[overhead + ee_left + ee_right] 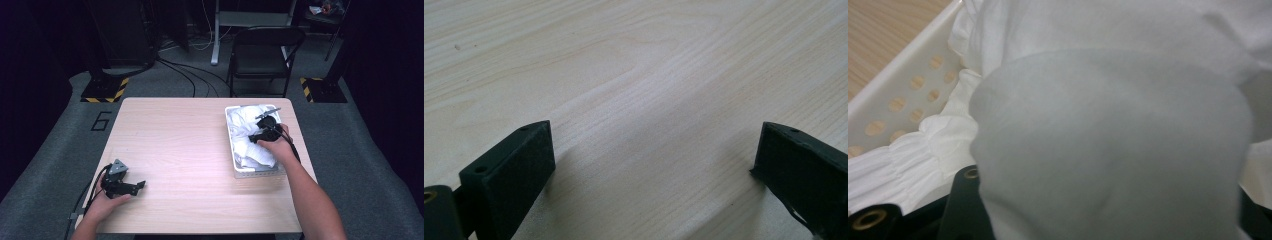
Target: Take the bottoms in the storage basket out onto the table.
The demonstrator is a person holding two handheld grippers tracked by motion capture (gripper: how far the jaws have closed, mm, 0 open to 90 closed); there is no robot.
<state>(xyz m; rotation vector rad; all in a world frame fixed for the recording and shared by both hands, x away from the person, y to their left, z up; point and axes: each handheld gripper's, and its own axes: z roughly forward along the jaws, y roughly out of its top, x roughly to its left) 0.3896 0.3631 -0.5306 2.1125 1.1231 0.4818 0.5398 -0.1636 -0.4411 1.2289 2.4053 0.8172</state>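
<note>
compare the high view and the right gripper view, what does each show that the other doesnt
High view alone: the whole table, the left hand-held gripper low over bare wood, a folding chair, floor cables.

Right gripper view alone: round holes in the basket wall, gathered trim on the white fabric, and a bulge of it between the jaws.

Both: the white basket, the white fabric in it, and the right hand-held gripper down among it.

The high view is bright in the middle, where light falls from above on the pale table (190,150). The room around it is very dark, almost black in the upper left and right corners. That picture is a bit soft. In the left gripper view the wood is bright and sharp, with soft gray shadows near the bottom. In the right gripper view the white cloth (1113,150) is very close, blurry and gray.
</note>
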